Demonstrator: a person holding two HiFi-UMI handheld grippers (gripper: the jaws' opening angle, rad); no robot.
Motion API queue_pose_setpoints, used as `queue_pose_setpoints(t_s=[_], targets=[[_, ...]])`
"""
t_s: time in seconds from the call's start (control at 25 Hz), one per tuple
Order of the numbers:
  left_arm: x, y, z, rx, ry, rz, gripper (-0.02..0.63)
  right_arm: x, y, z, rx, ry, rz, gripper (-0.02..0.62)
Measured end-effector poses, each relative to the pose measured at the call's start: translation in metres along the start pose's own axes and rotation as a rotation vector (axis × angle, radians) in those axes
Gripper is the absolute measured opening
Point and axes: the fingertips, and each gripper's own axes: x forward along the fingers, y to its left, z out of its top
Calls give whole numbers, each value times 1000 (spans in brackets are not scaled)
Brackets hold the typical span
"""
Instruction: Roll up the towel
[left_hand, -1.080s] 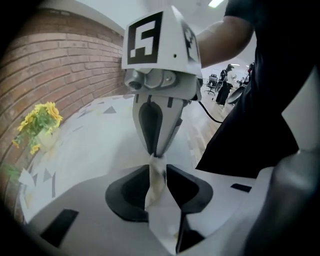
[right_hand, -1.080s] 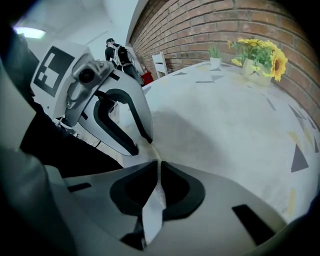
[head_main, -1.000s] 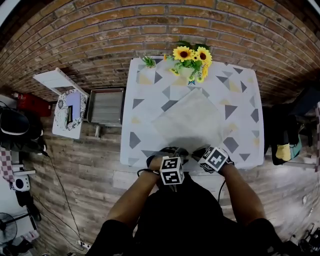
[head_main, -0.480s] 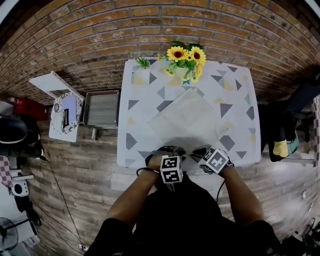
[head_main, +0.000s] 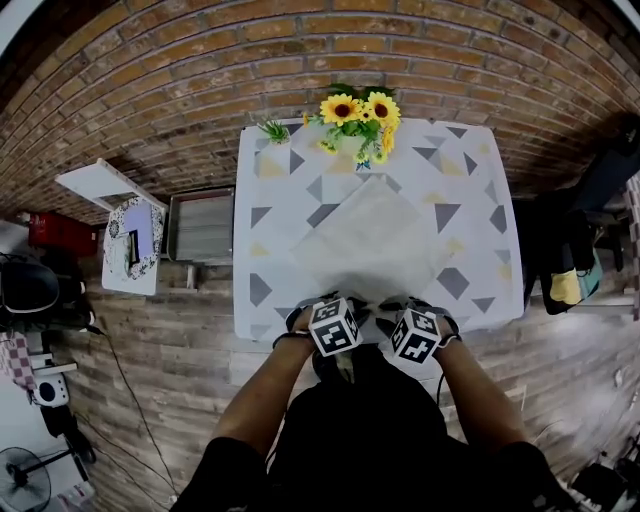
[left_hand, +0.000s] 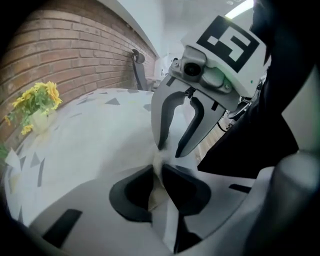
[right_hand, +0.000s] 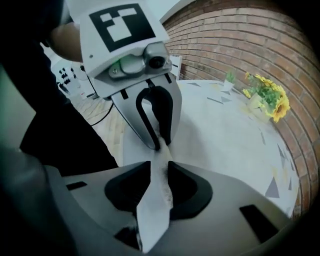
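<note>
- Brick wall (head_main: 200, 60): fills the far side of my head view, behind the table.
- Wooden floor (head_main: 160, 330): runs beside the table and under its near end.
- Table (head_main: 270, 200): covered by a white cloth printed with grey and yellow triangles, its far end against the wall.
- Towel (head_main: 370, 240): pale and lying flat on the cloth, turned diamond-wise. Its near corner is lifted at the table's near edge, where I have both tongs.
- Left gripper (left_hand: 156, 172): angled down at the near corner. Its jaws have just been closing and now pinch a raised fold of the towel.
- Right gripper (right_hand: 159, 175): just beside the left one, also angled down. Its jaws have just been opening. A strip of towel runs through the gap, and from the left gripper view I see the two fingers standing apart, so it is not clamped.
- Sunflowers (head_main: 355, 110): a yellow bunch in a pale vase at the far edge of the table, well apart from the tongs.
- Small green plant (head_main: 272, 130): at the far left corner, near the sunflowers.
</note>
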Motion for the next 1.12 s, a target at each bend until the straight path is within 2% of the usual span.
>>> queue_pose_setpoints(t_s=[0.12,0.2,0.32,0.44,0.6,0.76,0.84,0.92,1.0,1.12], targets=[[-5,3,1,35,15,40,125,4,-4,-1,-51,23,0,111],[-10,2,5,90,24,60,140,5,-9,0,-52,20,9,88],[-12,-1,12,171,40,64,143,2,-16,3,-1,-6,43,64],[-4,1,12,212,79,67,149,0,-24,6,62,-32,86,60],[1,11,9,196,108,69,147,-4,-35,10,84,-48,103,67],[-2,16,12,144,108,36,88,-6,-44,10,81,-60,104,75],[-4,20,13,119,107,39,83,-6,-49,11,79,-63,99,74],[-6,26,16,119,108,69,95,-6,-56,11,80,-67,86,74],[-8,29,20,131,112,93,153,-5,-63,10,82,-71,69,72],[-7,24,24,155,126,94,164,-5,-73,8,85,-76,46,66]])
